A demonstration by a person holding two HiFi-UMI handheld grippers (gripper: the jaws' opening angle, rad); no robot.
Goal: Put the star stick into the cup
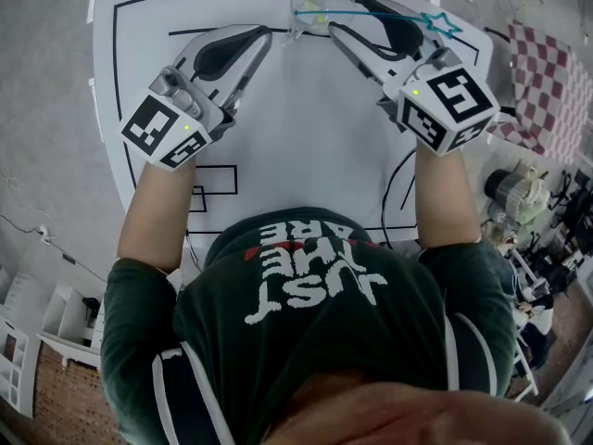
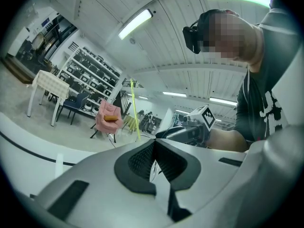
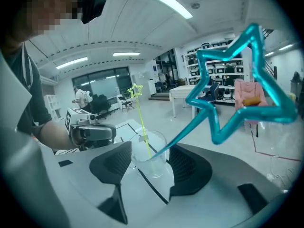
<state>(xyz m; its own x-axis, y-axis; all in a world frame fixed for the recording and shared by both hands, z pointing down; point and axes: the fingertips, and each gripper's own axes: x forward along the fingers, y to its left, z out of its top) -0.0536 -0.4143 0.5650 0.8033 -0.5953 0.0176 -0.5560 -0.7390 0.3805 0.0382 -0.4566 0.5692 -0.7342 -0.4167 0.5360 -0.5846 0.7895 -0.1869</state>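
Left gripper [image 1: 262, 35] is lying low over the white table [image 1: 306, 137] with its jaws pressed together, and it is gripping nothing; it is pointing toward the clear cup [image 1: 301, 21] at the far edge. Inside this cup a yellow star stick [image 3: 141, 115] is already standing almost upright. Next to it the blue star stick [image 3: 176, 137] is leaning: its lower end is sitting down in the cup, its shaft is resting on the rim, and its star is hanging out to the right, over my right gripper [image 1: 350, 15]. That gripper is standing wide open, released, with the cup just ahead between its jaws, and its pads are not pressing on the stick or on the cup.

I am judging the blue stick to be very light, thin and smooth, probably stiff plastic with a little bend (the star is only a hollow outline, so I think it is weak). I am thinking the shaft, about the middle, is the good place for taking hold, not the star. The cup is looking light too, so a long leaning stick could be tipping it if I am pushing sideways.
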